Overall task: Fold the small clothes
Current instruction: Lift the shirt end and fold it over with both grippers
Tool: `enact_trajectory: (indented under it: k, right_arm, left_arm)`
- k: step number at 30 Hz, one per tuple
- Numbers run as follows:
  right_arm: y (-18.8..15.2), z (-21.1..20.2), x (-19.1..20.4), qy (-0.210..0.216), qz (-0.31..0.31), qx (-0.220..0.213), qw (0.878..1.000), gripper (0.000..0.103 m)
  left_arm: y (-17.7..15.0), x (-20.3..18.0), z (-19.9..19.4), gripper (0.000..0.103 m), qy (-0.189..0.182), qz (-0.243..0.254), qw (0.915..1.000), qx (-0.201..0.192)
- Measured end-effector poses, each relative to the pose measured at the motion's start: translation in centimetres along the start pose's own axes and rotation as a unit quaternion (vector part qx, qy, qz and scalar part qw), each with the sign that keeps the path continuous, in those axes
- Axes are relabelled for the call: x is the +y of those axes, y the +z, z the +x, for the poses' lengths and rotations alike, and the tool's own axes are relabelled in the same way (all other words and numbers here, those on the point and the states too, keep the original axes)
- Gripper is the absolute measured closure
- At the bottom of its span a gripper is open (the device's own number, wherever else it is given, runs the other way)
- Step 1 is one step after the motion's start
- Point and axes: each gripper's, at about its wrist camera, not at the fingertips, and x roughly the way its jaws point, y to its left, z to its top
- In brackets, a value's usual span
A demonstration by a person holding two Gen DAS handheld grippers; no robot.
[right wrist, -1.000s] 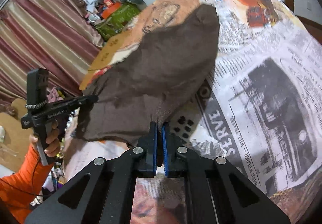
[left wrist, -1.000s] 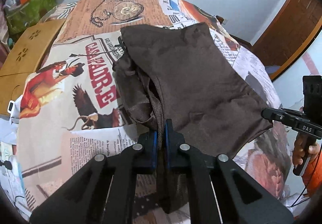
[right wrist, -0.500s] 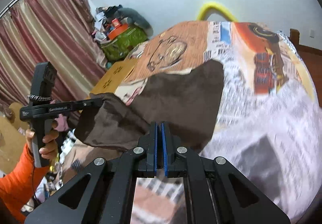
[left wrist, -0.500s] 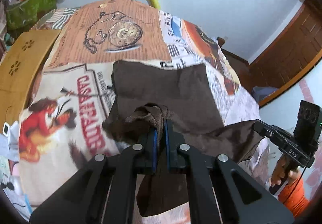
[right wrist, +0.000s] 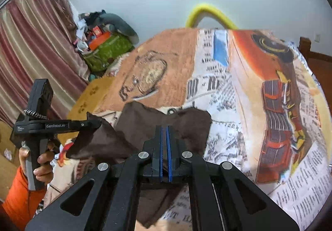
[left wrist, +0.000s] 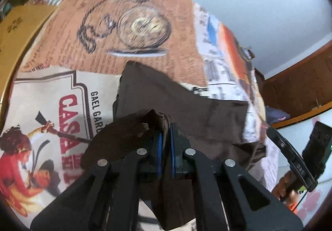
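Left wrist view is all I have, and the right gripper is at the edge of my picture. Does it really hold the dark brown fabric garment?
Observer: Yes. In the right wrist view, the right gripper has its blue pads shut on an edge of the dark brown fabric garment.
Operator: And how does my own gripper look from there?
Observer: The left gripper pinches one corner, raised off the newspaper-print bedspread; the garment's far part lies on the bedspread.
Operator: What stands beyond the bed on that side?
Observer: A curtain striped in dark red and beige hangs there.
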Motion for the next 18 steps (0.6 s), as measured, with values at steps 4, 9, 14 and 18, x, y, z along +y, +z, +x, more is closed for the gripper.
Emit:
enact_trajectory:
  k: [4,9,14,18]
  right_arm:
    - [-1.5,-0.1,-0.1,-0.002,-0.011,0.016,1.000,0.097]
    - [-2.3,-1.3,0.0,-0.012,0.004,0.018,1.000,0.071]
    - [-4.1,-1.4,2.8,-0.004,-0.040,0.044,0.998,0.064]
    - [-5.6,-0.8,4.8,-0.018,-0.087,0.050,0.995,0.059]
  left_arm:
    - [0.0,1.1,1.8,0.097,0.019,0.005,0.9998,0.007]
    - [-0.3,0.8,0.8,0.072,0.025,0.019,0.9995,-0.003]
    - [-0.4,-0.3,-3.8,0.048,0.025,0.040,0.9972,-0.058]
    - [-1.6,-0.6,-6.4,0.036,0.054,0.063,0.9924,-0.090]
